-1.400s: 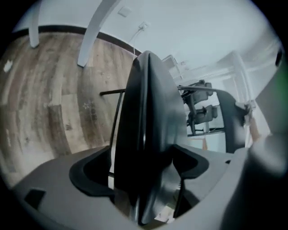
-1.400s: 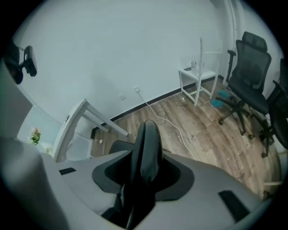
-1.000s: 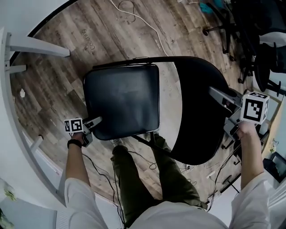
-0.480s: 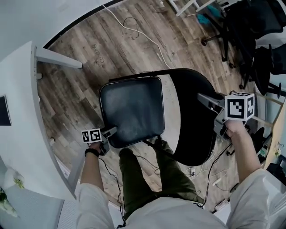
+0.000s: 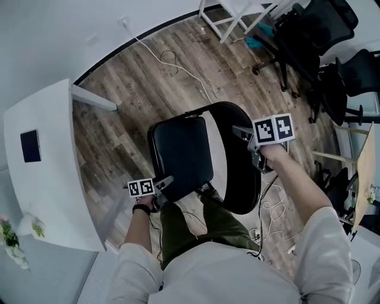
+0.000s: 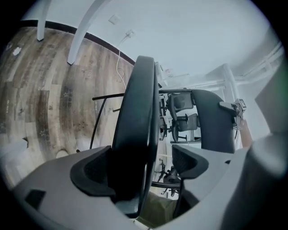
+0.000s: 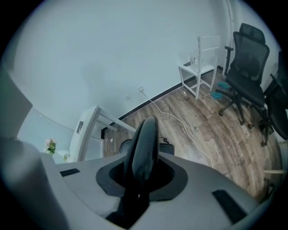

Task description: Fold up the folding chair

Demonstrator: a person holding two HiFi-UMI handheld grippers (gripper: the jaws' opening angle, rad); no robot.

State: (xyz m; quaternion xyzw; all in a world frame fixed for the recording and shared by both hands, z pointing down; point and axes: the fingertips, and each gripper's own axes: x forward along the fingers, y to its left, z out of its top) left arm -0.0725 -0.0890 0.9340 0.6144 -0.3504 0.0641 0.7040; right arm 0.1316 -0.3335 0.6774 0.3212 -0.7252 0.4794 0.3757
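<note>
Your legs, in green trousers, are at 6 o'clock, right against the chair. The chair stands mid-frame on the wood floor.

Your left gripper, at 7 o'clock of the chair, has the front edge of the seat between its jaws. The seat lies against one pad, while the other pad stands clear of it with a gap showing. So the jaws are apart, not clamped.

Your right gripper, at 2 o'clock of the chair, has its jaws nearly together. They are pinched on the edge of the backrest, with both pads pressing on it.

Seat and backrest stand close side by side, with a narrow strip of floor showing between them.

Further out:
- A white table is at 9 o'clock, with a dark flat slab lying on it.
- Flowers are at 8 o'clock, at the frame's edge.
- A white cable trails across the floor at 12 o'clock.
- A white rack stands at 1 o'clock by the wall.
- Black office chairs are bunched at 2 o'clock, well apart from your chair.
</note>
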